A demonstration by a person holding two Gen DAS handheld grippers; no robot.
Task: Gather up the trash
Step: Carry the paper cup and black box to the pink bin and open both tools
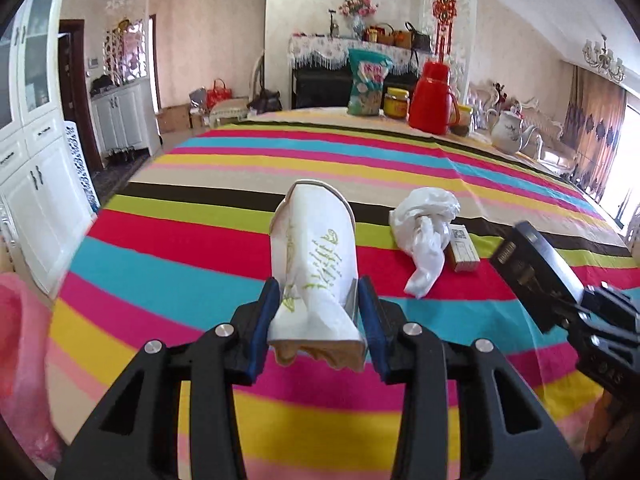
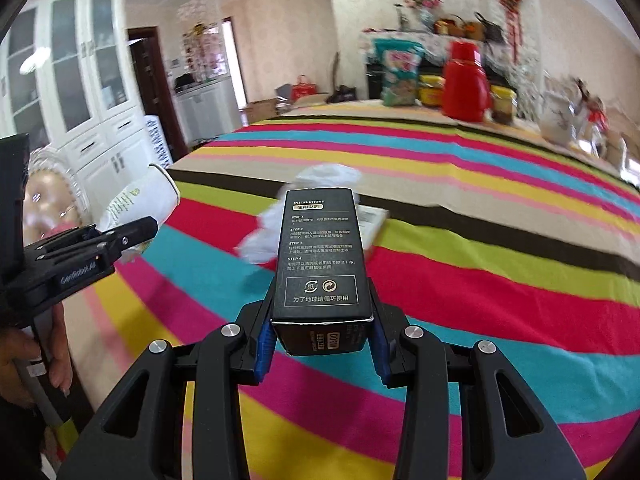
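Striped tablecloth [image 1: 248, 152], white cabinets [image 1: 36, 160] behind

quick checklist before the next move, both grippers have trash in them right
1. Left gripper shut on the paper cup: ok, cup squashed between the pads.
2. Right gripper shut on the black box: ok.
3. Both items lifted off the striped cloth: ok.
4. Grippers apart from each other: ok.
5. Table cleared: not ok, white bag and small box remain.
6. Bin location: cannot tell; only something pink at the left edge.
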